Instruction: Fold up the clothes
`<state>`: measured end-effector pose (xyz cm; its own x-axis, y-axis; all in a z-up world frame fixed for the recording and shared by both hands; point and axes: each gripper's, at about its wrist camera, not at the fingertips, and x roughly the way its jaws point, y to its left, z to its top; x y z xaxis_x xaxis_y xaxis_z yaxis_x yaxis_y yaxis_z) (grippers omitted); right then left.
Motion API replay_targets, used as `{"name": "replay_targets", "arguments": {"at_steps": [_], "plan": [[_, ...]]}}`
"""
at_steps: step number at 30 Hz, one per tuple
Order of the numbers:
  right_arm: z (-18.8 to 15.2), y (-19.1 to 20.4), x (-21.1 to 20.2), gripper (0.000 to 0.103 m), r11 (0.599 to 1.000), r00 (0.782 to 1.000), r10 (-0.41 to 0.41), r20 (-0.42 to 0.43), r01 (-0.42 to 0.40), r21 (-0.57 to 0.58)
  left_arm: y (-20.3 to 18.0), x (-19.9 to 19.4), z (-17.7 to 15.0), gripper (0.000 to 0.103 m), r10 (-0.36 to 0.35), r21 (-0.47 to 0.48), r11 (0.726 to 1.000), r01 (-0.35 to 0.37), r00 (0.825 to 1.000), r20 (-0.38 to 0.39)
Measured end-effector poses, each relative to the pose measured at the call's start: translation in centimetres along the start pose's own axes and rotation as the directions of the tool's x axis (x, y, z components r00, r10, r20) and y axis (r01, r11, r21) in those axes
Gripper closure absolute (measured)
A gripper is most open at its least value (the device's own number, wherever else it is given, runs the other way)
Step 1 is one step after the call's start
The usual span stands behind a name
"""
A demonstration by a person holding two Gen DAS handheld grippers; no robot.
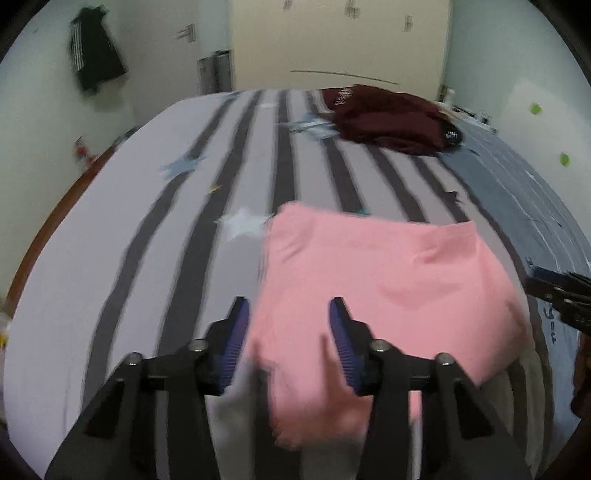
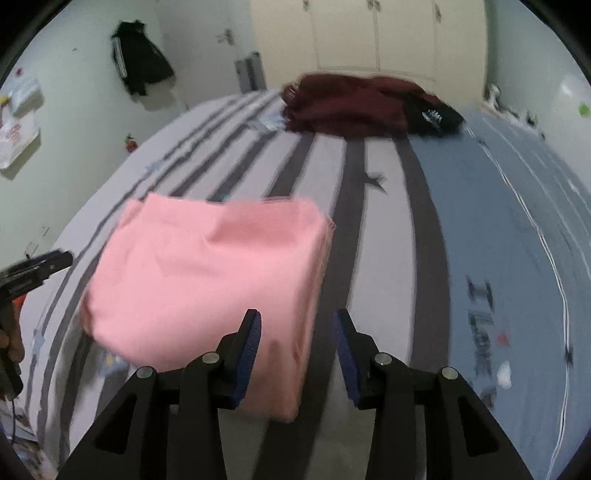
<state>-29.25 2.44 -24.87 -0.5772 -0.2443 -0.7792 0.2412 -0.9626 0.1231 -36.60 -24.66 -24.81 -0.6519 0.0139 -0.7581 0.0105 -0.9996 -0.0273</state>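
Left hand-held gripper [image 1: 290, 314]: black frame, blue ribbed pads, jaws parted. The near left corner of the pink garment lies in the gap below; neither pad presses on it. Nothing held.

Right hand-held gripper [image 2: 297, 326]: same build, jaws parted. The near right corner of the pink garment sits in the gap against the left pad; the right pad stands clear of the cloth. Nothing held.

Pink garment [image 2: 207, 273]: folded into a rough rectangle, several layers showing at its right edge, lying flat on the bed at the near side, just ahead of both grippers. Edges blurred.

Bed [image 1: 140, 206]: sheet of pale lilac with dark grey stripes and scattered star prints, changing to a blue panel with white lines and lettering on the right.

Maroon garment [image 1: 388, 118]: heaped at the far end of the bed, well apart from the pink one, with a dark piece bearing white print at its right end.

Wardrobe [image 2: 369, 33]: cream doors against the far wall.

Black jacket [image 2: 142, 62]: white-striped sleeve, hanging on the left wall.
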Motion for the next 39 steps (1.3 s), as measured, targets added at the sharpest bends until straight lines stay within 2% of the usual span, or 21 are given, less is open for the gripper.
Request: {"name": "replay_targets", "arguments": {"at_steps": [2, 4, 8, 10, 11, 12, 13, 15, 17, 20, 22, 25, 27, 28, 32, 36, 39], "plan": [[1.8, 1.6, 1.9, 0.066, 0.999, 0.999, 0.025, 0.025, -0.024, -0.023, -1.5, 2.3, 1.4, 0.083, -0.022, 0.02, 1.0, 0.022, 1.0, 0.004], [3.6, 3.3, 4.0, 0.066, 0.998, 0.998, 0.048, 0.051, -0.045, -0.053, -2.5, 4.7, 2.8, 0.084, -0.032, 0.031, 0.999, 0.032, 0.999, 0.007], [6.2, 5.8, 9.1, 0.066, 0.995, 0.998, 0.043, 0.047, -0.038, -0.096, -2.1, 9.8, 3.6, 0.084, 0.004, 0.032, 0.999, -0.003, 0.999, -0.052], [6.6, 4.8, 11.7, 0.067, 0.998, 0.999, 0.034, 0.019, -0.033, -0.057, -0.7, 11.1, 3.4, 0.088, -0.025, -0.003, 1.0, 0.025, 0.999, -0.043], [6.7, 3.9, 13.1, 0.068, 0.999, 0.999, 0.034, 0.004, -0.034, -0.022, -0.2, 11.1, 3.4, 0.095, -0.028, -0.014, 1.0, 0.027, 0.999, -0.031], [6.8, 3.0, 14.5, 0.069, 0.999, 0.999, 0.034, -0.011, -0.034, 0.012, 0.3, 11.2, 3.4, 0.097, -0.039, -0.034, 0.999, 0.038, 0.999, -0.026], [6.8, 2.1, 15.3, 0.073, 0.998, 0.999, 0.042, -0.017, -0.041, 0.053, 1.0, 11.1, 3.4, 0.098, -0.058, -0.061, 0.997, 0.056, 0.998, -0.021], [6.8, 0.0, 15.2, 0.08, 0.985, 0.997, 0.079, 0.01, -0.08, 0.154, 2.2, 11.0, 3.2, 0.101, -0.085, -0.119, 0.99, 0.083, 0.996, -0.012], [6.7, -1.2, 14.8, 0.08, 0.971, 0.995, 0.096, 0.036, -0.102, 0.215, 2.7, 11.0, 3.5, 0.101, -0.101, -0.15, 0.984, 0.099, 0.995, -0.008], [6.3, -2.3, 13.7, 0.08, 0.961, 0.993, 0.105, 0.048, -0.114, 0.253, 2.9, 10.5, 4.2, 0.101, -0.066, -0.162, 0.985, 0.065, 0.998, 0.004], [5.9, -2.5, 12.7, 0.078, 0.966, 0.994, 0.095, 0.044, -0.103, 0.236, 3.4, 10.3, 4.3, 0.101, -0.029, -0.165, 0.986, 0.03, 1.0, 0.011], [4.2, -2.3, 11.3, 0.077, 0.985, 0.996, 0.085, -0.002, -0.084, 0.148, 4.0, 10.9, 4.1, 0.1, 0.022, -0.147, 0.989, -0.025, 0.999, -0.023], [2.8, -2.1, 10.5, 0.077, 0.994, 0.997, 0.065, -0.037, -0.061, 0.085, 4.1, 9.8, 3.9, 0.096, 0.048, -0.134, 0.99, -0.05, 0.999, -0.019], [2.1, -2.1, 9.7, 0.072, 0.997, 0.998, 0.047, -0.048, -0.044, 0.068, 4.0, 8.9, 3.9, 0.095, 0.052, -0.13, 0.99, -0.053, 0.999, -0.008], [0.3, -1.8, 5.6, 0.071, 0.996, 0.999, 0.036, -0.017, -0.035, 0.078, 1.4, 4.9, 2.4, 0.092, -0.022, -0.102, 0.994, 0.025, 0.999, 0.034], [-0.8, 2.0, 3.8, 0.071, 0.991, 0.993, 0.115, 0.031, -0.116, 0.062, -2.5, 3.9, -0.6, 0.092, -0.108, -0.047, 0.993, 0.109, 0.994, 0.008], [-1.6, 4.8, 4.7, 0.072, 0.989, 0.989, 0.146, 0.026, -0.147, 0.033, -3.0, 5.6, -2.7, 0.092, -0.082, -0.047, 0.996, 0.079, 0.995, -0.054]]}}
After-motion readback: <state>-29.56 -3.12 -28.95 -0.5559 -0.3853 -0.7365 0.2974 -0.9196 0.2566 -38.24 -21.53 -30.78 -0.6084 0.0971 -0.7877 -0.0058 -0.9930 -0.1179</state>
